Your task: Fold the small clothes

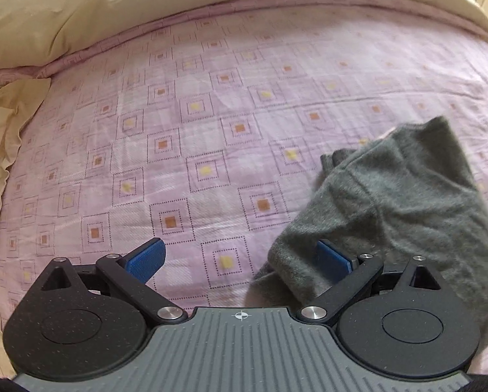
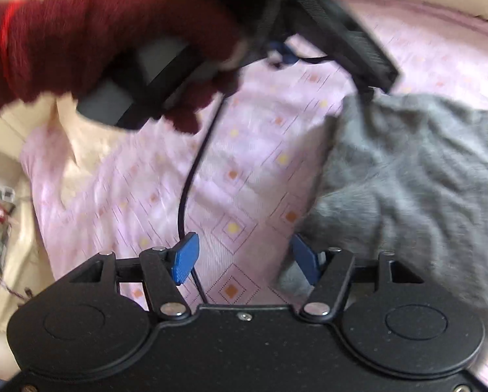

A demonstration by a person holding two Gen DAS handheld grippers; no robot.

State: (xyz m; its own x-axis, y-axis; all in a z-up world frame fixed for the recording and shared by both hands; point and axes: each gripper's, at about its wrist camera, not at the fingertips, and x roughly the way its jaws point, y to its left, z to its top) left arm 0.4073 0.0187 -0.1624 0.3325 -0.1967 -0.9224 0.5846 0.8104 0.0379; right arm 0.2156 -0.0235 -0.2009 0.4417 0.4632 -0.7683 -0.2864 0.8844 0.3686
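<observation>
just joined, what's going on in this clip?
A person with a handheld gripper in each hand is working on a grey knit garment lying rumpled on a pink patterned bedsheet. Both the left gripper and the right gripper are open, holding nothing; the cloth drapes against each one's right finger. In the blurred right wrist view, the person's left arm in a dark red sleeve carries the other gripper overhead. No fold is visible yet.

black claw [image 1: 240,259], blue pads [image 1: 145,259], maroon sleeve [image 2: 80,32]

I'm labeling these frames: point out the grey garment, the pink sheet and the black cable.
Grey garment [image 1: 407,202]: left wrist view, middle of the cloth.
Pink sheet [image 1: 211,114]: left wrist view, bare patterned area.
Black cable [image 2: 196,163]: right wrist view, mid-length.
</observation>
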